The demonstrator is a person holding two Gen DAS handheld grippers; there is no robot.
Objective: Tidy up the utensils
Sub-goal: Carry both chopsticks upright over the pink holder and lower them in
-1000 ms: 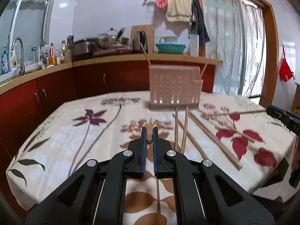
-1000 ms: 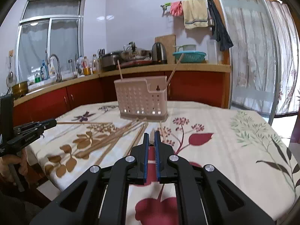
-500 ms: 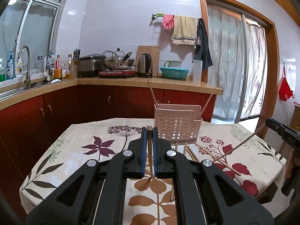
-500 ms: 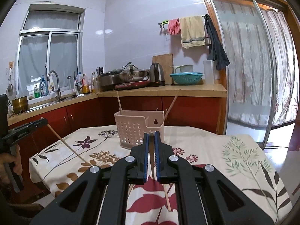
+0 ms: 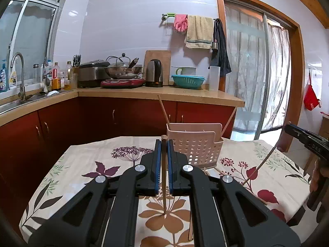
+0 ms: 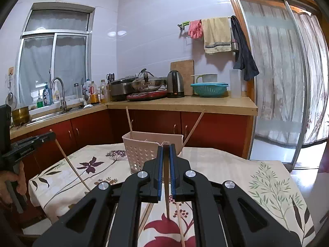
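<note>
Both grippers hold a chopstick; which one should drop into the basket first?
Right, probably. The right gripper looks nearer the pink basket, directly ahead. From the left gripper, the basket sits off to its right.

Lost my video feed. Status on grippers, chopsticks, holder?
Left gripper shut on chopstick. Right gripper shut on another chopstick. Pink holder ahead, two sticks in. Path clear.

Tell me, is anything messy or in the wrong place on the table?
Yes. Several loose chopsticks lie scattered on the flowered tablecloth instead of standing in the pink basket, where only two lean out. The left gripper and right gripper each pinch one chopstick.
</note>
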